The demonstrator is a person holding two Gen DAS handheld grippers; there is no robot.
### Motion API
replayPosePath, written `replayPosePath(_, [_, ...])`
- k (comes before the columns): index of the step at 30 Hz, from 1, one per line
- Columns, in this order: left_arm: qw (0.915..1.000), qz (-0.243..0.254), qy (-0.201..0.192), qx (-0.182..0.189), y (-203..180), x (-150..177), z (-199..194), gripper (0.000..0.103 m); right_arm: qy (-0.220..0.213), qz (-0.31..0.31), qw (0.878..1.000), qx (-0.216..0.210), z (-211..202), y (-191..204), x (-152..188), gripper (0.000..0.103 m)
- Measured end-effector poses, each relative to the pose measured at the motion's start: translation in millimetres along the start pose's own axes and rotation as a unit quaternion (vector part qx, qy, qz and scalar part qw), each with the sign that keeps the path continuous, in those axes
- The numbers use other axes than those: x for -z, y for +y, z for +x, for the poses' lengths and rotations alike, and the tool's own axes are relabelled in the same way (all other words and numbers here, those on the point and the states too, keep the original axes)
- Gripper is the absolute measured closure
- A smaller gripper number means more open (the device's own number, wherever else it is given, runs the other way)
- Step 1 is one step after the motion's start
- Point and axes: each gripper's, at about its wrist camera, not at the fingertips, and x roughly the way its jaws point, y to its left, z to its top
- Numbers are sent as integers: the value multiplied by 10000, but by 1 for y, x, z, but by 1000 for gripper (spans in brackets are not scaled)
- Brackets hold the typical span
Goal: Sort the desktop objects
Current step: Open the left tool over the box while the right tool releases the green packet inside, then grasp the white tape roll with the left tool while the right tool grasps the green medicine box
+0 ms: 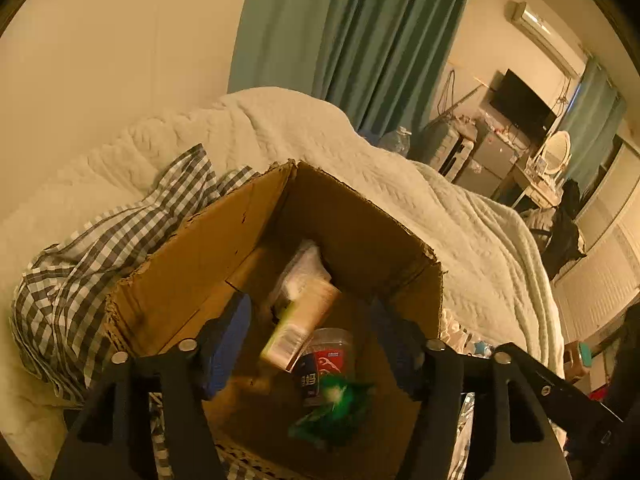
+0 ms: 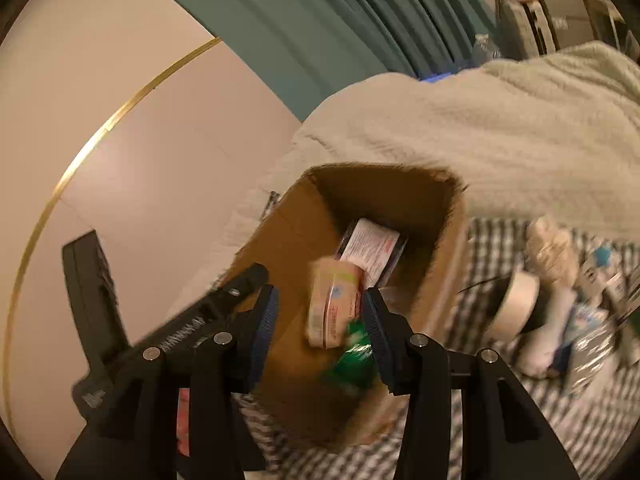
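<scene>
Both grippers hang over an open cardboard box (image 1: 240, 248) on the bed (image 1: 460, 216). The left gripper (image 1: 310, 344) is spread wide with nothing between its fingers. The right gripper (image 2: 320, 312) is also wide open; a beige packet (image 2: 334, 306) shows between its fingers, ungripped, blurred, above a green pack (image 2: 352, 360) and a jar (image 1: 326, 360) in the box.

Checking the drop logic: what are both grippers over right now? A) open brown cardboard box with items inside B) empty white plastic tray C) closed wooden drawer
A: both wrist views look down into the open brown cardboard box, which holds a green packet, a clear plastic jar with a red label and a beige packet; both sets of jaws stand open.
</scene>
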Motion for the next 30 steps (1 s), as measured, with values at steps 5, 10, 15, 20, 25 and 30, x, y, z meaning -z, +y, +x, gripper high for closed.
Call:
replayPosePath(5, [9998,163,22,92,-30,7,-5,31,-155,-297,9973,654,-33,-23,-5,58])
replayPosePath(10, [9983,454,3,377,-79,21,-16,27,-405,-406,9872,1489,-84,-59,-8,51])
replayPosePath(15, [9949,781,114,630,-134,45,-13,21,-540,-186,9741,2188,-125,-100,-11,47])
replayPosePath(20, [9886,1319,371,627,-180,72,9,21,-488,595,9667,2440,-148,-159,-4,47])
replayPosePath(25, [9812,1775,563,517,-208,92,39,21,-379,1082,9603,2544,-150,-202,2,41])
replayPosePath(30, [9781,1912,750,343,-211,102,75,21,-340,1477,9547,2562,-135,-229,0,16])
